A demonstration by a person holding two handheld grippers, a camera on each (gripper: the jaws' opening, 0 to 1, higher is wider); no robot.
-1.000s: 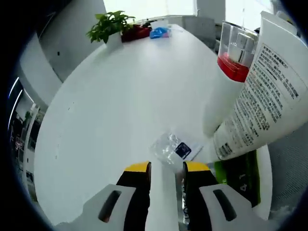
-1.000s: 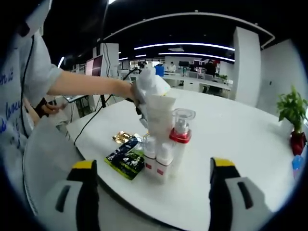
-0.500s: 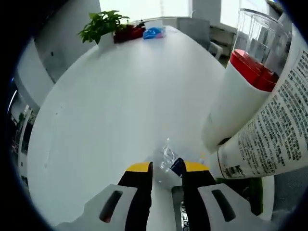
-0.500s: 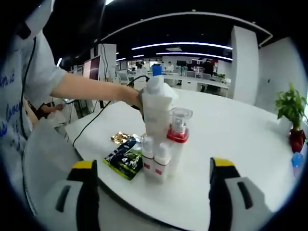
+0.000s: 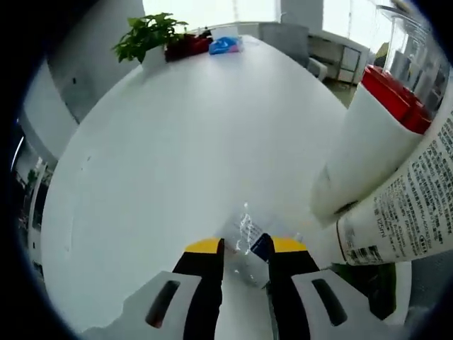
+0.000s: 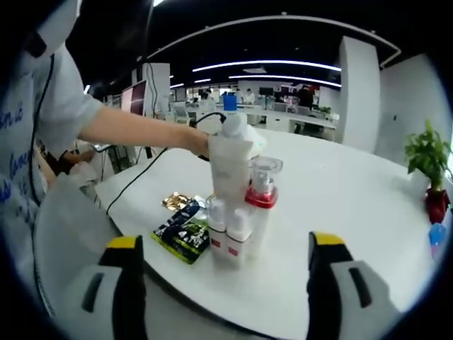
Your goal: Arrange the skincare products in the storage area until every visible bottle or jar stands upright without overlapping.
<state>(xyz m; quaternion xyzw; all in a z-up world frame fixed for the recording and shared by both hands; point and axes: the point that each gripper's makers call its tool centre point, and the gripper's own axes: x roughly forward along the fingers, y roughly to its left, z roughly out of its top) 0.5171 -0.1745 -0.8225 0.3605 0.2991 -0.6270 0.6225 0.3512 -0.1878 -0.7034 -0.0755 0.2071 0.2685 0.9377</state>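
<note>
A white tube printed with small text stands cap down among the products, and my left gripper holds its upper part, jaws nearly together. The tube runs along the right jaw, beside a white pump bottle with a red collar. That pump bottle stands upright behind two small white bottles with red labels. A clear crinkled wrapper lies on the table just past the left jaw tips. My right gripper is wide open, held back from the group.
A green-black sachet and a gold packet lie flat near the round white table's front edge. A potted plant, a red pot and a blue item sit at the far end. A cable crosses the left side.
The tube has swung from tilted to upright against the pump bottle. The left gripper has come lower toward the table and the wrapper. The right gripper has stayed put.
</note>
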